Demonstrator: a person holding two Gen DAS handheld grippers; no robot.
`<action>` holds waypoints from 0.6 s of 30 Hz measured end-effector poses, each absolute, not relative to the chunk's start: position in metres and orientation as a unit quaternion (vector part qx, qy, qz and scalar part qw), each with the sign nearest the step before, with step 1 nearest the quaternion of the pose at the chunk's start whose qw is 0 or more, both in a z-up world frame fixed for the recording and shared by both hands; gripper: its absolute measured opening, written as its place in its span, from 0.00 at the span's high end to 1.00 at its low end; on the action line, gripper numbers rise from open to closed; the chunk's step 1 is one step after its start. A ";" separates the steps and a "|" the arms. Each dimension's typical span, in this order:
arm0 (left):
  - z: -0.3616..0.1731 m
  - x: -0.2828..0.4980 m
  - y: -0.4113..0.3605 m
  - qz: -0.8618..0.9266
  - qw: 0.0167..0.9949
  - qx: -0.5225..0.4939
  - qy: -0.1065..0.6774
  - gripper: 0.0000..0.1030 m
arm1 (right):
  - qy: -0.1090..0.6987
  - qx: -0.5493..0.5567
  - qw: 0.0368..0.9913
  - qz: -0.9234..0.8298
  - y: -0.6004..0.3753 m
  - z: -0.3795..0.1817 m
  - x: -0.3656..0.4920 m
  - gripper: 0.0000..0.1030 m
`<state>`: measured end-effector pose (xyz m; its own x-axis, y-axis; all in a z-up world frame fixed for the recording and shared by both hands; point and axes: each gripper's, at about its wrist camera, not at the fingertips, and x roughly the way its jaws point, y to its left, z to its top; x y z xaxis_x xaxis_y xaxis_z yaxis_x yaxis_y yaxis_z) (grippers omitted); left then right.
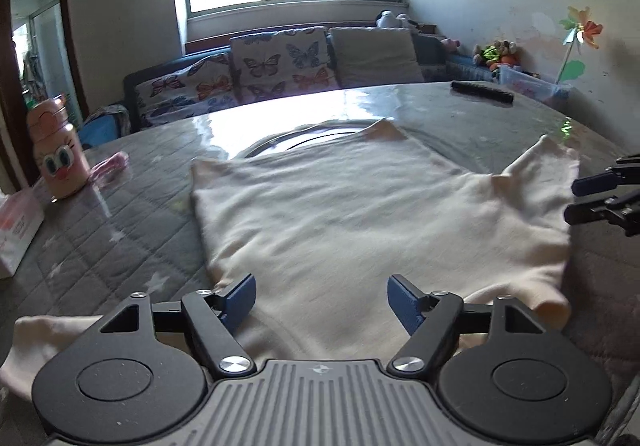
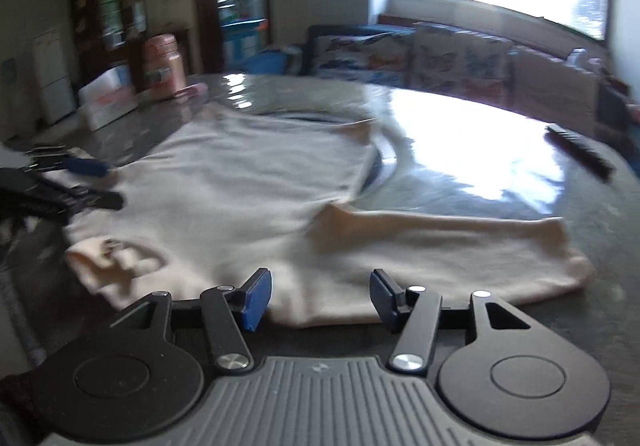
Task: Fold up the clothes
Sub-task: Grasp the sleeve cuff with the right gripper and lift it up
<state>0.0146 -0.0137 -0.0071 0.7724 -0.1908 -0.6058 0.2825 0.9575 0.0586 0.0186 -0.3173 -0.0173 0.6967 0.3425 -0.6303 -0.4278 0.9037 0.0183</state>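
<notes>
A cream long-sleeved top (image 1: 328, 214) lies spread flat on the grey table (image 1: 120, 230). My left gripper (image 1: 322, 300) is open and empty, its blue pads just above the top's near edge. One sleeve end (image 1: 44, 342) lies at the lower left. In the right wrist view the same top (image 2: 240, 198) fills the middle, with one sleeve (image 2: 460, 246) stretched out to the right. My right gripper (image 2: 320, 300) is open and empty at the top's near edge. Each gripper shows at the side of the other's view, the right one (image 1: 588, 198) and the left one (image 2: 96, 182).
A pink bottle with a cartoon face (image 1: 58, 154) and a white box (image 1: 16, 230) stand on the table's left. A dark remote (image 1: 482, 92) lies at the far right. A sofa with butterfly cushions (image 1: 280, 62) stands behind the table under the window.
</notes>
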 end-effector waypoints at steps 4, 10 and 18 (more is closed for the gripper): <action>-0.005 0.021 -0.042 -0.156 0.934 0.079 0.312 0.23 | 0.326 -0.039 0.931 0.156 -0.345 -0.018 0.029 0.46; -0.006 0.030 -0.079 -0.188 0.926 0.097 0.314 0.20 | 0.330 -0.014 0.943 0.036 -0.402 -0.027 0.055 0.47; -0.011 0.042 -0.105 -0.200 0.917 0.107 0.328 0.17 | 0.337 0.040 0.939 -0.047 -0.449 -0.043 0.087 0.54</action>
